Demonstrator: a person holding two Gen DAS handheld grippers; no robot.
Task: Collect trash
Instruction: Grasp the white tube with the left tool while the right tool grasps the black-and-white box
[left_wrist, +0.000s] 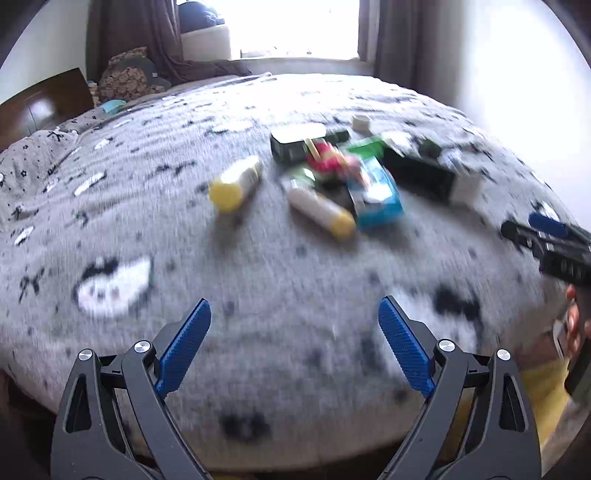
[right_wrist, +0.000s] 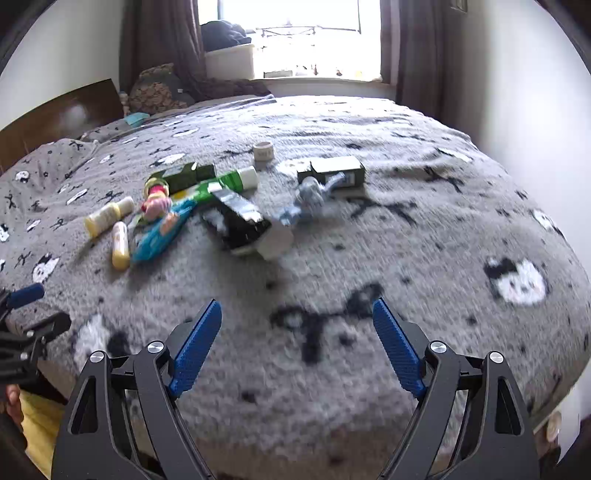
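A pile of trash lies on a grey patterned bed blanket (right_wrist: 424, 229). It holds two small yellow-capped bottles (left_wrist: 236, 182) (left_wrist: 321, 210), a blue wrapper (left_wrist: 376, 192), a green tube (right_wrist: 225, 182), a black carton (right_wrist: 236, 221), a dark green box (right_wrist: 334, 171), crumpled foil (right_wrist: 308, 199) and a tape roll (right_wrist: 263, 150). My left gripper (left_wrist: 295, 306) is open and empty, above the blanket short of the pile. My right gripper (right_wrist: 297, 308) is open and empty, also short of the pile. The right gripper also shows at the right edge of the left wrist view (left_wrist: 546, 236).
A wooden headboard (right_wrist: 55, 114) and a pillow (right_wrist: 155, 88) stand at the far left. A bright window with brown curtains (right_wrist: 413, 48) is behind the bed. A white wall (right_wrist: 535, 110) runs along the right.
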